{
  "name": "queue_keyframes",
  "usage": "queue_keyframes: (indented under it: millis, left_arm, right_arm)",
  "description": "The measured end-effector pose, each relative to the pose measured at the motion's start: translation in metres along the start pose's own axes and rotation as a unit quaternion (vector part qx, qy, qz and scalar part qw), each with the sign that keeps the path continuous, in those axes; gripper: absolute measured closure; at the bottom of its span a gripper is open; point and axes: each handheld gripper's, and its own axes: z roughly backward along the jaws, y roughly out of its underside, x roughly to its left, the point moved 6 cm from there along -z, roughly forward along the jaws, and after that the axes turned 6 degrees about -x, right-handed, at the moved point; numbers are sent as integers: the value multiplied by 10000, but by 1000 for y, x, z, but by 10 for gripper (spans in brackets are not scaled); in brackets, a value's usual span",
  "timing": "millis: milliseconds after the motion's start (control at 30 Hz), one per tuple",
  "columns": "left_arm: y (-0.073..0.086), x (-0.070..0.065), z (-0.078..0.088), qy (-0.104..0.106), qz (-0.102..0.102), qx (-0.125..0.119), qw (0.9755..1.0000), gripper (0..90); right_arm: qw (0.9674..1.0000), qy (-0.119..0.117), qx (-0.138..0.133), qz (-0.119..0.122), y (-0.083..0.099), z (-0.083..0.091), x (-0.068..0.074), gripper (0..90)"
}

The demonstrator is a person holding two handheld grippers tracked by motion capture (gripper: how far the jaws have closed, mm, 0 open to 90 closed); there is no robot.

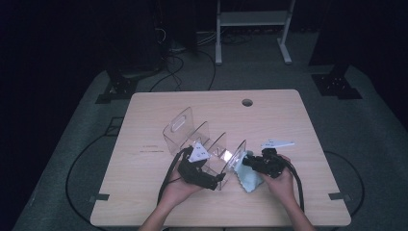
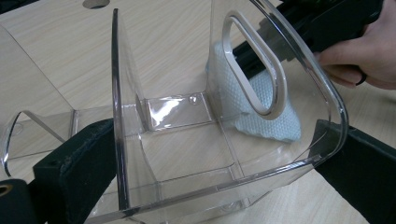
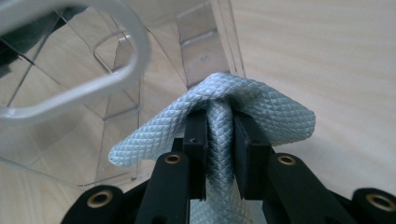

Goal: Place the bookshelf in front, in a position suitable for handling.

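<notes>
Dark walls and a grey floor with trailing cables surround a pale wooden worktop (image 1: 159,115) with a round hole near its far edge. Toward the near edge, about midway along it, stands a clear plastic divider rack (image 1: 192,139) with upright partitions and a handle slot in its end walls; its compartments hold nothing that I can see. Against the rack's right end wall, outside it, a light blue textured cloth (image 1: 249,179) is pressed, its lower part on the worktop.

From the near edge the person's left hand brings the left hand-held gripper (image 2: 205,177) to the rack's near end, the black jaws spread wide either side of the rack's end compartment and clamped on its walls. The right hand-held gripper (image 3: 219,140) points toward the rack, jaws drawn in tight on a bunched fold of the cloth.
</notes>
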Motion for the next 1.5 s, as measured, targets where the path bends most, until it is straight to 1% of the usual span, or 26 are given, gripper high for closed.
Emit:
queue_keyframes:
  millis: [33, 133, 167, 200, 267, 300, 333, 367, 500, 533, 567, 600, 700, 767, 833, 900, 1000, 1033, 1067, 1100, 1133, 1167, 1200, 1367, 1400, 1500]
  left_arm:
    - [0, 0, 0, 2, -1, 3, 10000, 15]
    - [0, 1, 0, 8, -28, 34, 10000, 15]
    - [0, 1, 0, 12, -19, 35, 10000, 14]
    - [0, 1, 0, 12, -19, 35, 10000, 14]
    - [0, 1, 0, 6, -18, 34, 10000, 14]
    - [0, 1, 0, 6, -18, 34, 10000, 14]
    - [0, 1, 0, 9, -22, 33, 10000, 14]
    - [0, 1, 0, 11, -12, 20, 10000, 14]
    - [0, 1, 0, -7, -21, 14, 10000, 14]
    - [0, 2, 1, -22, -6, 9, 10000, 14]
    - [1, 3, 1, -18, -4, 11, 10000, 14]
    - [1, 3, 1, -13, -7, 18, 10000, 14]
    - [1, 3, 2, -11, -6, 27, 10000, 14]
    - [1, 3, 1, -19, -1, 27, 10000, 14]
    - [0, 2, 1, -40, 5, 24, 10000, 14]
    - [0, 2, 0, -45, -1, 24, 10000, 14]
    - [0, 3, 1, -49, 3, 24, 10000, 14]
    - [1, 3, 1, -45, 1, 23, 10000, 14]
    - [1, 3, 1, -43, 0, 18, 10000, 14]
    - [1, 3, 1, -43, 0, 18, 10000, 14]
    - [1, 3, 1, -38, -12, 21, 10000, 14]
    - [1, 3, 1, -37, -15, 20, 10000, 14]
    - [1, 3, 1, -39, -16, 14, 10000, 14]
    - [1, 3, 1, -66, -14, 16, 10000, 14]
    - [1, 3, 1, -65, -12, 13, 10000, 14]
    - [1, 3, 0, -71, -8, 18, 10000, 14]
  right_arm:
    - [9999, -24, 75, -103, 3, -3, -2, 758]
    - [9992, -43, 335, -215, 15, -11, -5, 760]
    - [9991, -50, 353, -221, 15, -12, -5, 760]
    - [9991, -50, 353, -221, 15, -12, -5, 760]
    - [9998, -21, 139, -125, 7, -5, 0, 763]
    - [9998, -21, 139, -125, 7, -5, 0, 763]
    - [10000, -26, 31, -33, 3, -1, 4, 763]
    - [9998, -17, -110, 173, -3, 4, 11, 763]
    - [9999, -48, 49, 121, 4, -1, 12, 762]
    - [9999, -87, 119, 46, 8, -5, 11, 762]
    - [9994, -148, 294, -61, 14, -11, 12, 763]
    - [9994, -152, 300, -67, 14, -11, 12, 763]
    - [9996, -96, 247, 43, 10, -9, 14, 763]
    - [9998, -68, 23, 200, 2, -2, 19, 763]
    - [9996, -103, -56, 250, 0, 1, 22, 753]
    - [9996, -114, -11, 268, 1, 0, 22, 752]
    - [9992, -184, 331, 138, 14, -11, 20, 753]
    - [9992, -164, 330, 157, 13, -10, 20, 754]
    - [9994, -130, 237, 207, 9, -7, 22, 754]
    - [9994, -130, 237, 207, 9, -7, 22, 754]
    - [9996, -129, 116, 218, 5, -3, 24, 754]
    - [9992, -172, -168, 319, -5, 5, 30, 754]
    - [9990, -176, -223, 334, -7, 7, 31, 754]
    - [9993, -219, -40, 296, 1, 0, 30, 755]
    - [9994, -301, 92, 156, 7, -4, 28, 757]
    - [9994, -324, 81, 93, 6, -4, 27, 774]
